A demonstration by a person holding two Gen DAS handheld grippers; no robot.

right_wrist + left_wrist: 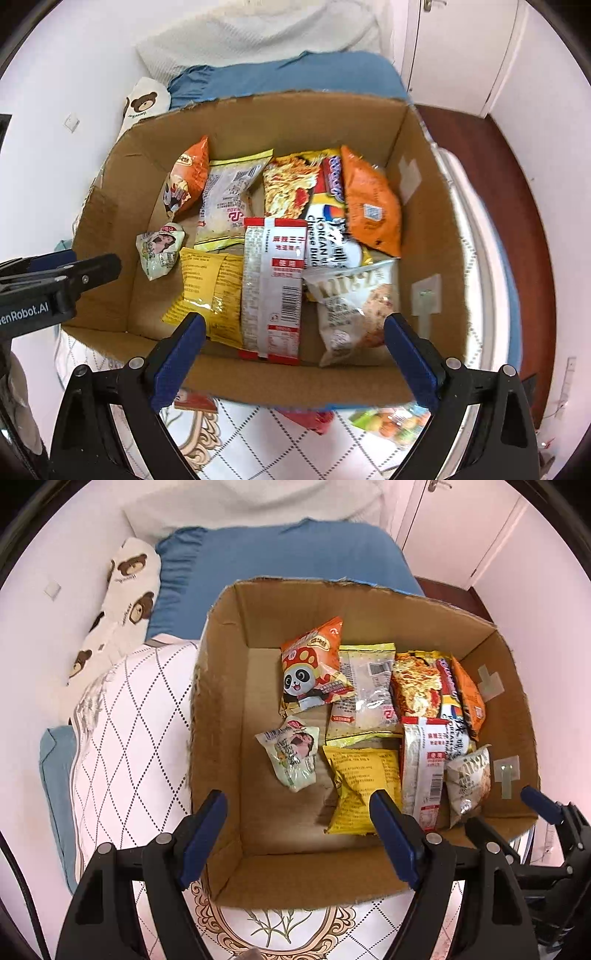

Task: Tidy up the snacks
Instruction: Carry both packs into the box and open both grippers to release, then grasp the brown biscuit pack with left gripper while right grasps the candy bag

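Cardboard box [221, 686] sits open-topped on a bed with diamond-pattern quilt [129, 716]. Inside, flat on the floor: panda snack bag [314, 664], clear-and-yellow packet [365, 690], noodle pack [417, 686], orange bag [373, 203], red-white long packet [273, 280], yellow bag [362, 782], small crumpled pale packet [291, 753] alone toward the box's left wall. Red-white packet's long axis runs near wall to far wall. Blue pillow [277, 554] lies beyond the box. Left tool [299, 834] and right tool [295, 354] both jaws apart, empty, above the near wall.
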